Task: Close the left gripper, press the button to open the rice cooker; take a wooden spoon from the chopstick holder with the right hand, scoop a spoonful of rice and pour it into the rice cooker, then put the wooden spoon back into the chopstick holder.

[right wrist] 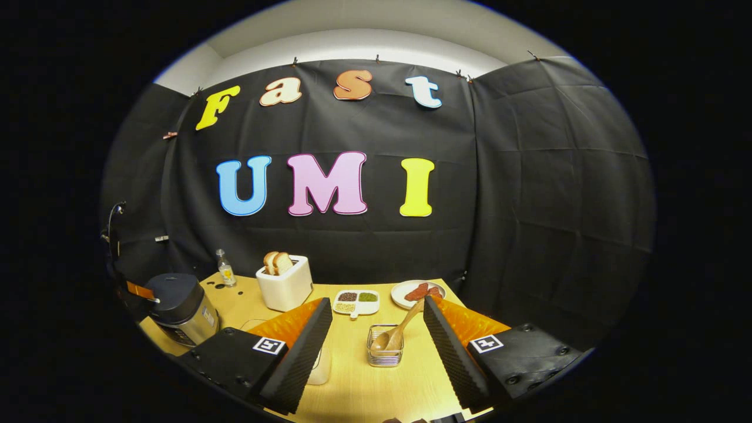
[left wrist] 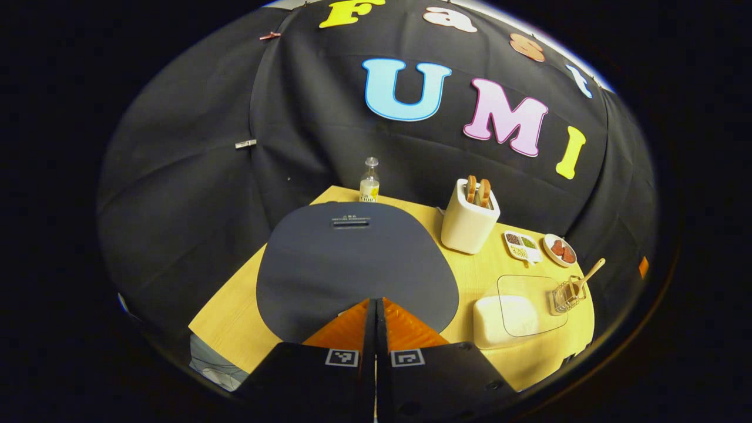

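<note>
1. The left gripper [left wrist: 376, 305] is sitting clenched, its two fingers pressed together with nothing between them, so the first step of the task looks done.
2. Its tips are hanging right over the near edge of the cooker [left wrist: 355, 267] lid, which is spreading ahead of the jaws and is lying flat, so the cooker is not open yet. I cannot tell whether the tips are touching the lid. The button itself is not distinguishable; a small slot is showing at the far side of the lid, well ahead of the tips.
3. In the right gripper view the cooker [right wrist: 179, 308] is standing far to the left of the jaws, lid down, with part of the left gripper [right wrist: 141, 291] meeting its top.
4. The right gripper [right wrist: 376, 338] is waiting released, fingers spread wide and holding nothing.
5. The spoon [right wrist: 395, 333] is leaning in the holder [right wrist: 385, 348], which is sitting between the open fingers and a little ahead of them, apart from both. The spoon is untouched.
6. From the left jaws, the holder [left wrist: 567, 295] with the spoon [left wrist: 587, 276] is off to the right, and the rice box [left wrist: 506, 320] is lying nearer, just right of the cooker.
7. Judging progress: only the clenching is finished. Pressing the lid open, taking the spoon, scooping rice, pouring it into the cooker and returning the spoon are all remaining.
</note>
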The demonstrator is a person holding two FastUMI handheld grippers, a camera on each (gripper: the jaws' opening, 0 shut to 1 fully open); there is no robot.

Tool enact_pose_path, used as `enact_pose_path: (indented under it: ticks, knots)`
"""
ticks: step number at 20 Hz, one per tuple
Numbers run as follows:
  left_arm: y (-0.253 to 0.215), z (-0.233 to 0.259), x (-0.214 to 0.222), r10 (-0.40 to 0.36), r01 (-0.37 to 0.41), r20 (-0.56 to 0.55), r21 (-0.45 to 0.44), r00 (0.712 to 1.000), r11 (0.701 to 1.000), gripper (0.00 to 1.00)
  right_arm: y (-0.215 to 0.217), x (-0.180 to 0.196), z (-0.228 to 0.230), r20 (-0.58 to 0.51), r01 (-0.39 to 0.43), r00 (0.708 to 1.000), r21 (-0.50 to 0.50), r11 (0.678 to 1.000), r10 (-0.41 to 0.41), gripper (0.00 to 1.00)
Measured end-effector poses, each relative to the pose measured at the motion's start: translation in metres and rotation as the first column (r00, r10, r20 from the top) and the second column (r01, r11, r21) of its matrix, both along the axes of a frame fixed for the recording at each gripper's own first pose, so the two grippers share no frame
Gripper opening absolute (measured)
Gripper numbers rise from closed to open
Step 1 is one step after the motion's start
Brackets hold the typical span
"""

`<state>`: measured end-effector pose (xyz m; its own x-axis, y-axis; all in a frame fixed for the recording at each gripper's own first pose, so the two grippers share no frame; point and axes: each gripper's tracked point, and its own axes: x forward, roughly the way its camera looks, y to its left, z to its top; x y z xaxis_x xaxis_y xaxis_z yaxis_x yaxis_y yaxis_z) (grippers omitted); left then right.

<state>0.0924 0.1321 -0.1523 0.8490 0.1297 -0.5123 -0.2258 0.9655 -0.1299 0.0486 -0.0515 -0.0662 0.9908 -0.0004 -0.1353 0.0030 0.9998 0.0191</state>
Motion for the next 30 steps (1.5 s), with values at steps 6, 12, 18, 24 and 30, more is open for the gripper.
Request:
enact_pose_path:
  ticks: [6, 12, 18, 24, 30]
  knots:
    - [0.002, -0.005, -0.001, 0.013, -0.013, -0.008, -0.019, 1.0, 1.0, 0.07, -0.003, 0.001, -0.002, -0.006, 0.006, 1.0, 0.01, 1.0, -0.006, 0.98]
    - [0.003, 0.004, 0.0, -0.004, 0.002, 0.018, 0.084, 1.0, 0.996, 0.06, 0.0, 0.0, -0.003, -0.009, -0.005, 1.0, 0.01, 1.0, 0.006, 0.98]
    - [0.011, 0.13, 0.0, 0.076, -0.154, 0.317, 0.227, 0.945, 0.962, 0.06, 0.002, 0.005, -0.012, -0.032, -0.008, 0.999, 0.025, 1.0, 0.009, 0.98]
    - [-0.03, 0.207, -0.039, 0.034, -0.205, 0.474, 0.314, 0.88, 0.927, 0.07, 0.008, 0.017, -0.006, -0.03, -0.028, 0.999, 0.027, 0.999, 0.029, 0.98]
    - [-0.089, 0.17, -0.052, -0.006, -0.083, 0.421, 0.192, 0.907, 0.978, 0.17, -0.003, 0.036, -0.018, -0.082, -0.002, 0.997, 0.052, 0.999, 0.006, 0.98]
